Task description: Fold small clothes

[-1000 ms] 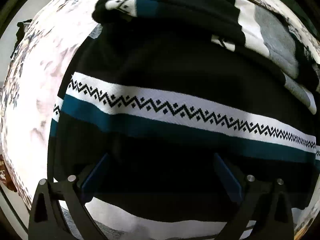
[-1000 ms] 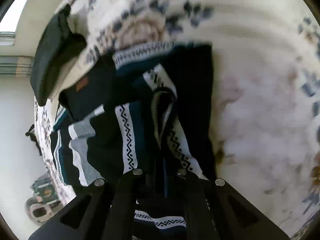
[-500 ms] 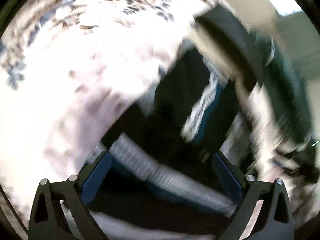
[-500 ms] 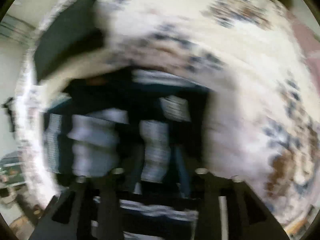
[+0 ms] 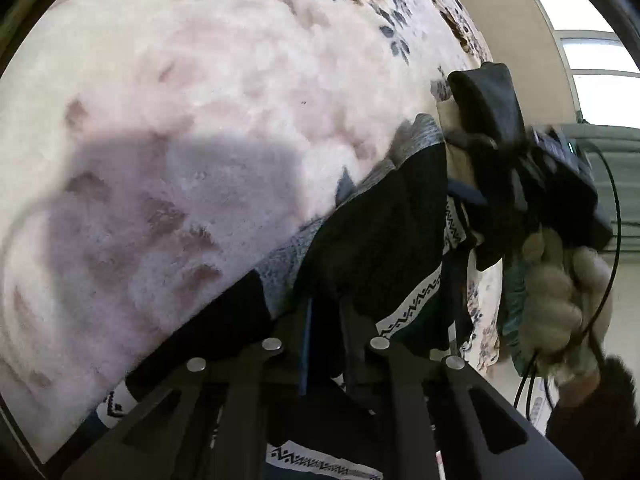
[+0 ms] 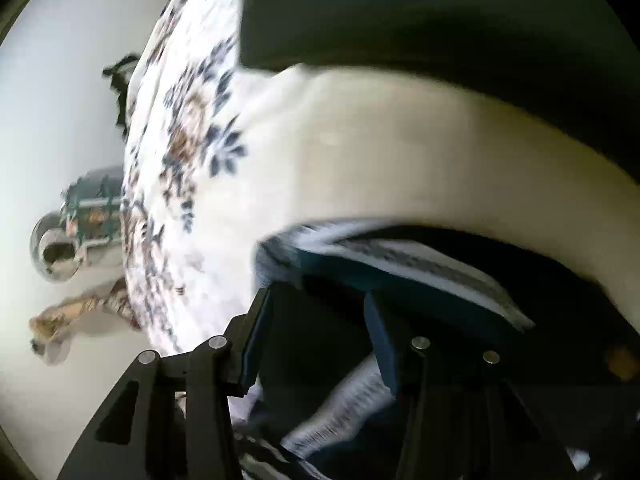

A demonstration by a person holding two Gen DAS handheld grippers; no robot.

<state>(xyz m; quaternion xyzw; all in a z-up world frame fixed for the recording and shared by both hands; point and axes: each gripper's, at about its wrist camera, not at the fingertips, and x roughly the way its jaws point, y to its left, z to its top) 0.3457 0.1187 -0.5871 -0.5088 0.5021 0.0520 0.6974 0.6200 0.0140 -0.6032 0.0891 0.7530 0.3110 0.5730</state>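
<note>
Left wrist view: the pale, plush bedspread with a brown and blue-grey flower print [image 5: 224, 128] fills the upper left and centre of the frame, and the black knitted garment with white zigzag-patterned bands, teal stripes and grey panels [image 5: 384, 224] lies on it, running from the lower left corner up towards the right of centre. It looks soft and limp with some bulk (a knit of this kind sags and bunches when lifted from one point), so I judge it best taken at an edge or corner, with both tongs spread apart along the same hem so the fold stays straight. At the right edge a person's hand [image 5: 560, 304] grips the other tool, with dark cables trailing past it. At the bottom centre the left gripper [image 5: 324, 320] is closing, its jaws nearly together, and a dark fold of the knit sits pinched between them.

In the right wrist view, which is blurred, the garment shows in the lower right, its teal and white bands [image 6: 420, 268] just beyond the right gripper [image 6: 316, 336]. Its blue-padded jaws stand parted over dark cloth, clamping nothing that I can see.
</note>
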